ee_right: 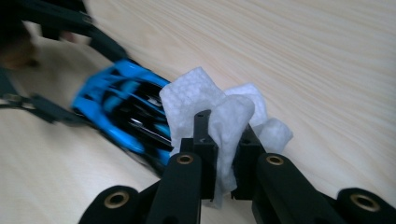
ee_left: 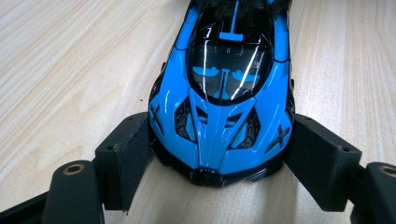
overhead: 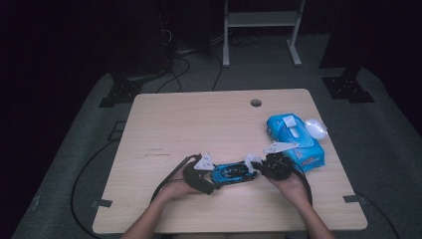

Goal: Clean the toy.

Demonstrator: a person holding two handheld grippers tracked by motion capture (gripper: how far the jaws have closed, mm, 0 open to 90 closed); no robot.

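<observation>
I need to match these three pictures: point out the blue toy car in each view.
High view: the blue toy car lies near the table's front edge, between the two grippers.
Left gripper view: centre, its nose clamped between the black jaws.
Right gripper view: left of centre, behind the white wipe.
Shared landmark: the pale wooden table.
</observation>
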